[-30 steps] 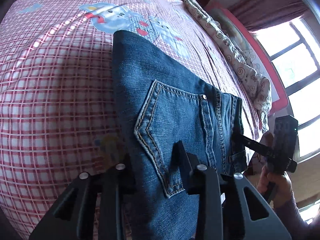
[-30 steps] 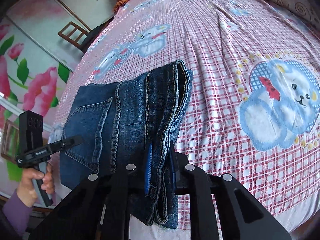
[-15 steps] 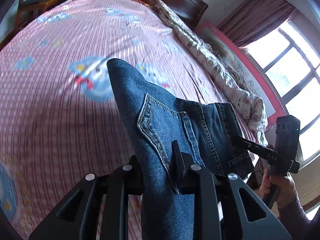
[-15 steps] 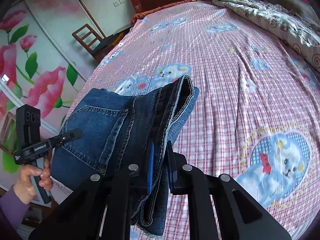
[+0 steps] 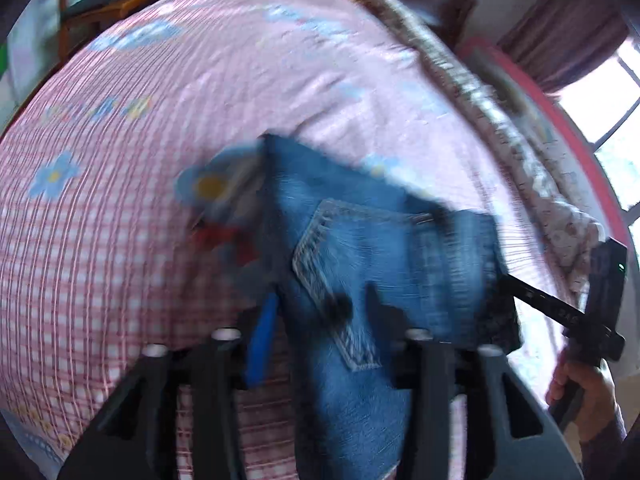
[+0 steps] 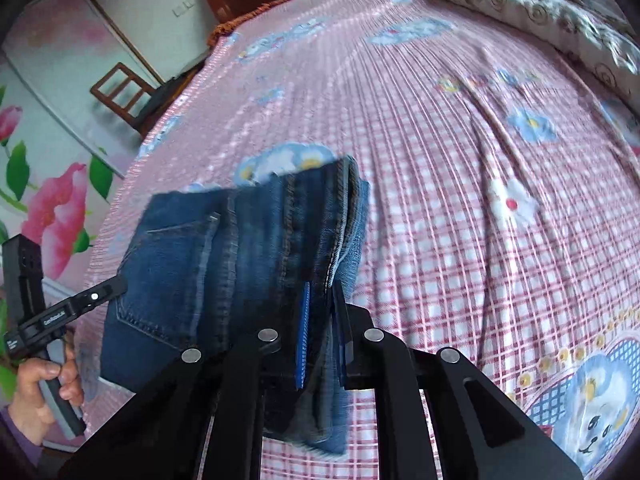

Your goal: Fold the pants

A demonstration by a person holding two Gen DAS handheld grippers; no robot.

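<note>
The folded jeans [image 5: 384, 280] hang low and centre in both wrist views, lifted over the pink checked bedsheet [image 5: 120, 240]; the left view is motion-blurred. The left gripper [image 5: 320, 328] has its jaws opening: denim is between them, but a gap shows beside the blue pad [image 5: 262, 344] at lower centre, so the pads do not press the cloth. In the right wrist view the right gripper [image 6: 320, 320] is nearly closed, and its pads pinch the thick stacked edge of the jeans [image 6: 240, 260] at lower centre. A hand [image 6: 44, 388] at the lower left of that frame holds the other tool's handle. A patterned quilt [image 6: 520, 4] lies along the upper right edge of the bed.
</note>
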